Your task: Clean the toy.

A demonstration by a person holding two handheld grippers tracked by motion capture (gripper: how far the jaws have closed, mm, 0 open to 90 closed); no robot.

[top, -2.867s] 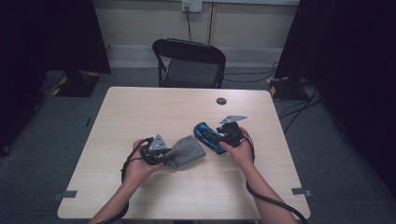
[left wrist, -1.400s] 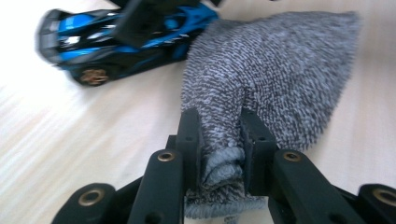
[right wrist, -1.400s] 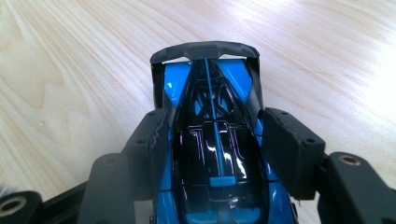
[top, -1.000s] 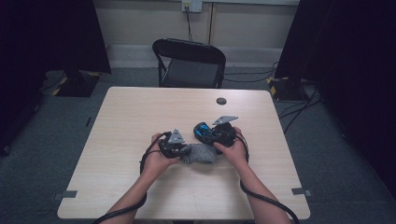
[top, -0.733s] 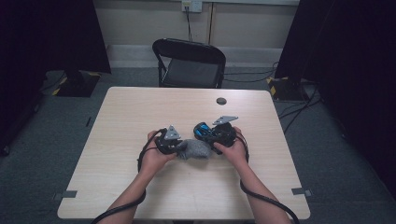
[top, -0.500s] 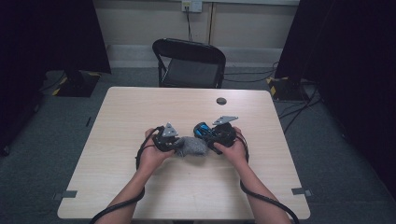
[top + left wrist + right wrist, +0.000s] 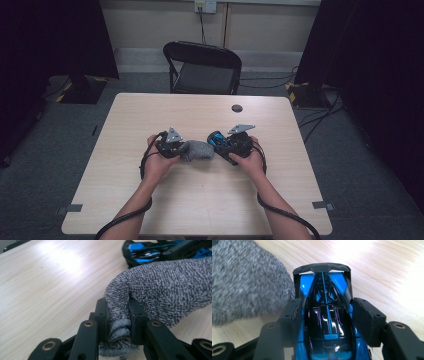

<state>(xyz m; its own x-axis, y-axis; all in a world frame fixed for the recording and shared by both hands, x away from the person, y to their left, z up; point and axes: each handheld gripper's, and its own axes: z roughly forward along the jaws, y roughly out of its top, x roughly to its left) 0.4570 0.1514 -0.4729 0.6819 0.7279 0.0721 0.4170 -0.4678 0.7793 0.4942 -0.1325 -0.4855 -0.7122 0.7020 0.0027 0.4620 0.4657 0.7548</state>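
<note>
Left tongs (image 7: pixel 117 322) clamped on grey sock (image 7: pixel 162 287); right tongs (image 7: pixel 327 320) clamped on blue toy car (image 7: pixel 325 322), mid-worktop (image 7: pixel 200 200), car touching sock.

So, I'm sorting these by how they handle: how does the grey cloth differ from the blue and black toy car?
The grey cloth is soft, fuzzy and bunched; the toy car is hard, glossy and keeps its shape. The cloth is plain speckled grey; the car is bright blue and black. The left gripper pinches a fold of the cloth; the right gripper clamps the car's sides. Both are held over the table.
</note>
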